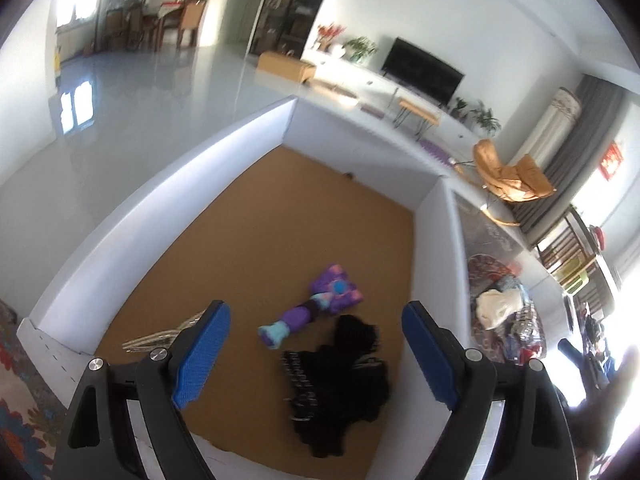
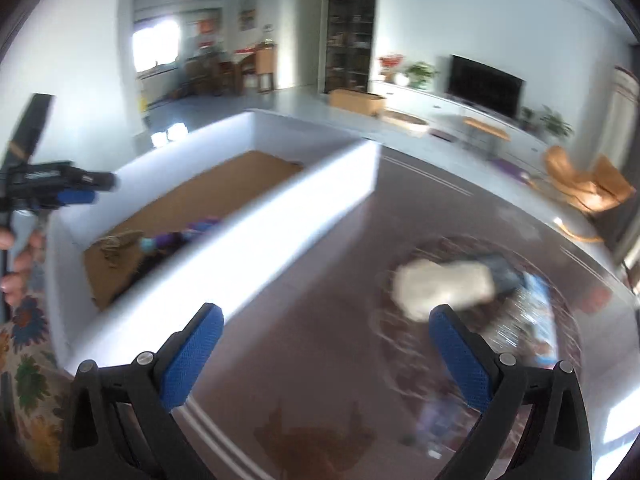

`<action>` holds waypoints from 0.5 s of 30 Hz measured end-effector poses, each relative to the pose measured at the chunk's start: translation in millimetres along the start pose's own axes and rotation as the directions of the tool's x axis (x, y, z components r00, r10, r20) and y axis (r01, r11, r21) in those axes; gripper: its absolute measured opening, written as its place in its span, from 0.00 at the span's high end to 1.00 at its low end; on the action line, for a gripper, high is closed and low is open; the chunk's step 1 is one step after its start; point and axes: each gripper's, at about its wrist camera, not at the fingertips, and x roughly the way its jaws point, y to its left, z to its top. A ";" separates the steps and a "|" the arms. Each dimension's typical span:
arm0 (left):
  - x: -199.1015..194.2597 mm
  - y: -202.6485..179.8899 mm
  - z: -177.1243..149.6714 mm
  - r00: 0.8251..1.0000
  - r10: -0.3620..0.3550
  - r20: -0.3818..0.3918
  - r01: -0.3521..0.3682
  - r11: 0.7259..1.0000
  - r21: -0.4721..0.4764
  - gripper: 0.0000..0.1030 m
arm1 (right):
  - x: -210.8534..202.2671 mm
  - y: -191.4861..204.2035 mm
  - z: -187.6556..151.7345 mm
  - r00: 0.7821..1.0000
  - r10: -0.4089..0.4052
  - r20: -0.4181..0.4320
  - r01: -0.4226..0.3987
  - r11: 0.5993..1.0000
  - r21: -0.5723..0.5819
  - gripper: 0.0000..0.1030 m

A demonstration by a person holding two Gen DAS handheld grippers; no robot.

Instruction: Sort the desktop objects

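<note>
Left wrist: purple toy (image 1: pixel 320 304) in white box (image 1: pixel 160 200); fingers (image 1: pixel 204 356) apart.

Home living room; television (image 2: pixel 485 85); armchair (image 2: pixel 588 184)

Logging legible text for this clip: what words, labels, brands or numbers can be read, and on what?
None can be read.
Red wall sign: marks too blurred to read.
Left gripper body: pale lettering, too small to read.
Blue-and-white packet: smeared by motion blur.
</note>
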 end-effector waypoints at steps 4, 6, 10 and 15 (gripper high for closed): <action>-15.4 -54.3 0.9 0.996 -0.079 0.051 0.074 0.994 0.080 0.15 | -13.3 -74.9 -49.9 0.991 -0.133 -0.034 0.135 0.987 0.082 0.00; -27.4 -80.0 -3.3 0.990 -0.127 0.060 0.119 0.985 0.125 0.15 | -18.1 -113.5 -76.4 0.980 -0.184 -0.077 0.193 0.973 0.129 0.00; -38.8 -134.1 -13.1 0.973 -0.226 0.044 0.213 0.956 0.203 0.15 | -26.6 -175.3 -126.7 0.952 -0.260 -0.160 0.291 0.933 0.213 0.00; -38.2 -194.6 -35.0 0.945 -0.327 -0.028 0.322 0.907 0.270 0.15 | -31.5 -217.6 -164.5 0.925 -0.287 -0.249 0.355 0.887 0.297 0.00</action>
